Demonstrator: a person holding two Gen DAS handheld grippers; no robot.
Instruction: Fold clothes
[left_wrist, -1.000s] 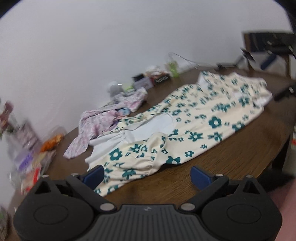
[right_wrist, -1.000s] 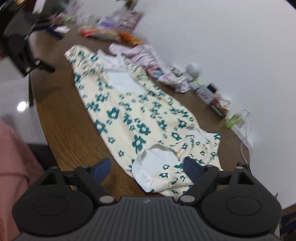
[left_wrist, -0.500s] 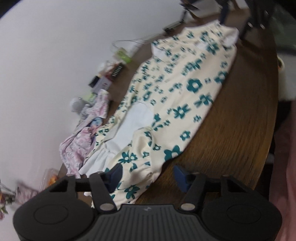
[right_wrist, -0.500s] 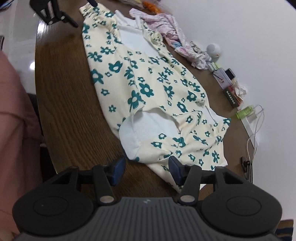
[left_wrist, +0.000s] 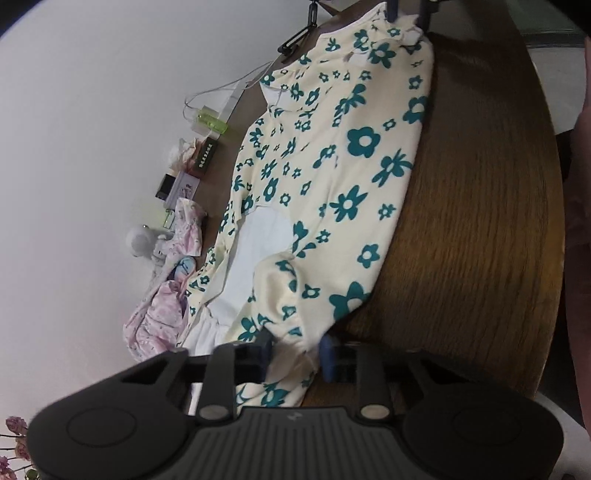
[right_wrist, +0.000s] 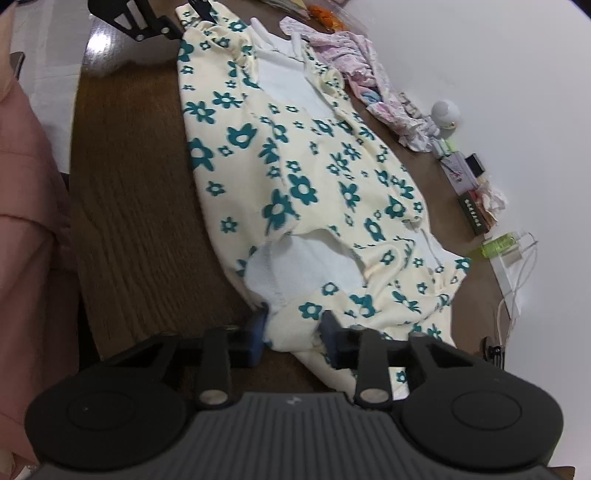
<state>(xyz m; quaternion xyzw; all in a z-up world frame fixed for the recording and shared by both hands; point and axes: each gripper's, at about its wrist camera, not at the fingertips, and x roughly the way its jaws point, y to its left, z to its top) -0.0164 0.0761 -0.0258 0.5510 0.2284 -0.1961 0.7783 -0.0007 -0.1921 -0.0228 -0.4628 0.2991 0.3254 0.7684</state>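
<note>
A brown wooden table (left_wrist: 480, 221) is covered along its length by a cream garment (right_wrist: 295, 177) printed with teal flowers, one long side near the table's front edge. A bunched pink garment (left_wrist: 162, 314) is seen beside it towards the wall-side edge. Cloth at one end is bracketed by the left gripper (left_wrist: 297, 350) — jaws part-closed with the hem between them. The opposite end is pinched likewise by the right gripper (right_wrist: 293, 332) — fabric gathered between narrowed jaws.
</note>
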